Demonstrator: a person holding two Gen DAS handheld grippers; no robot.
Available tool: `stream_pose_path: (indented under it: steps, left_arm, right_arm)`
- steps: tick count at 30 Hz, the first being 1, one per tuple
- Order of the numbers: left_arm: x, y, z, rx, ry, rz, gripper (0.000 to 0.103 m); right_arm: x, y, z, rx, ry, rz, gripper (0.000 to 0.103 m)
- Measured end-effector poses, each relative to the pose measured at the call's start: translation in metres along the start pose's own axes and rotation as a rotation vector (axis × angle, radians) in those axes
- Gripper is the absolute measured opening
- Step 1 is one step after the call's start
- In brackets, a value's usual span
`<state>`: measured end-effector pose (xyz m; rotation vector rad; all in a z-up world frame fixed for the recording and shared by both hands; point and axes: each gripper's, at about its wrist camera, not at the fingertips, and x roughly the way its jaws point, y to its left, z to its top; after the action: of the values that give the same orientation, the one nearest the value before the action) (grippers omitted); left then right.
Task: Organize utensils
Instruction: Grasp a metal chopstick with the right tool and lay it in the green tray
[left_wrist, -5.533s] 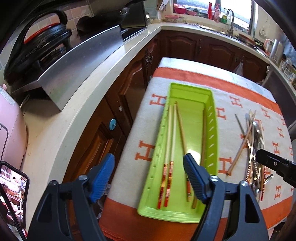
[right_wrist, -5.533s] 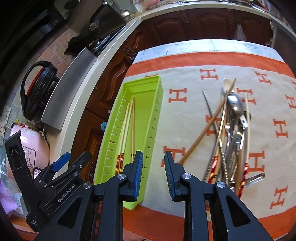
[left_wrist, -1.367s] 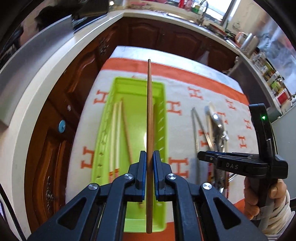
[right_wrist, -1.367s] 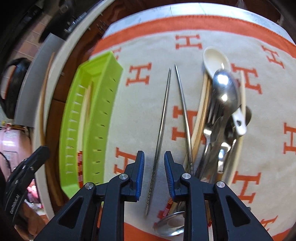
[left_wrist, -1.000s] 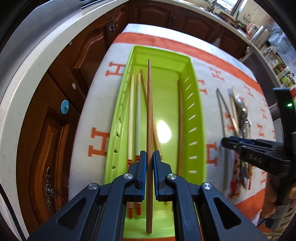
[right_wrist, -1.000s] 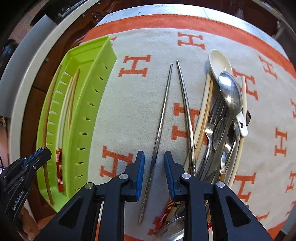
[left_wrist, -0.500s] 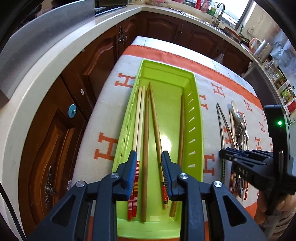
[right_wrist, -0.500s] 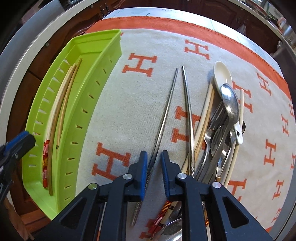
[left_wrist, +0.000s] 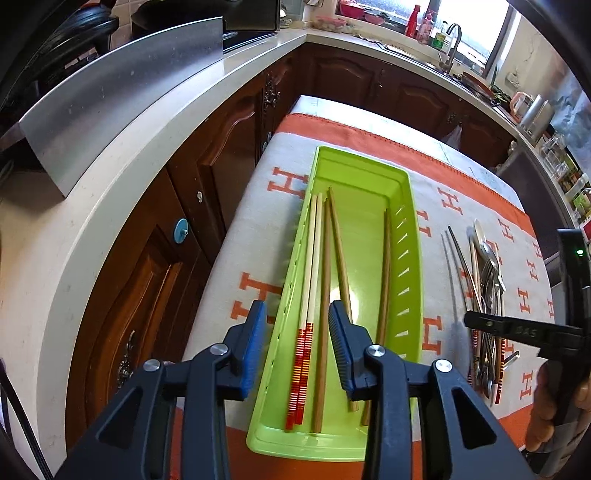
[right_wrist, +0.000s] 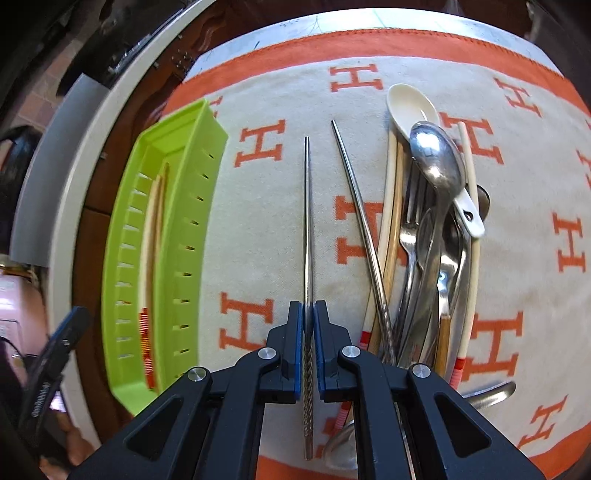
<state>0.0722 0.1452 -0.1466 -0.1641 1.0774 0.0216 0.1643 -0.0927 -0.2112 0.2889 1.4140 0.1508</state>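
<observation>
Kitchen surface under an orange-lettered cloth (right_wrist: 258, 229): the right hand-held gripper (right_wrist: 308, 347) has just closed on a slim steel chopstick (right_wrist: 307, 221) near its twisted end — stiff, light, slippery; left hand-held gripper (left_wrist: 297, 347), just opened, empty above the lime-green plastic tray (left_wrist: 406, 280).

Dark wood cabinets (left_wrist: 207, 177), sunlit window (left_wrist: 476, 22)

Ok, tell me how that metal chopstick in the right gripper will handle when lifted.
The metal chopstick looks thin, straight and rigid, so it should stay stiff. The right gripper clamps its twisted, textured end, which probably helps against slipping. With most of its length sticking out past the pads, it may pivot or droop.
</observation>
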Motion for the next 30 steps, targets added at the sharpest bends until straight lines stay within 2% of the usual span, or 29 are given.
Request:
stream_pose_path:
  steps: [5,10,14,22,30]
  left_arm:
    - [-0.003,0.005,-0.002,-0.012,-0.006,0.003,0.033]
    - [-0.010,0.014,0.000,-0.028,-0.034,0.039,0.039]
    - [-0.017,0.023,0.003,-0.044,-0.063,0.065,0.040]
    - [-0.026,0.028,0.006,-0.047,-0.095,0.092,0.042]
    - [-0.026,0.030,0.004,-0.047,-0.090,0.103,0.043]
  right_arm:
    - [-0.029,-0.014,0.006,0.011,-0.028,0.063,0.006]
    - [-0.056,0.005,0.002,-0.019,-0.047,0.140,0.006]
    - [-0.062,0.033,0.004,-0.042,-0.029,0.218,0.006]
    - [-0.040,0.083,0.018,-0.036,0.008,0.264,0.006]
    - [-0.017,0.092,0.023,-0.019,0.055,0.262,0.009]
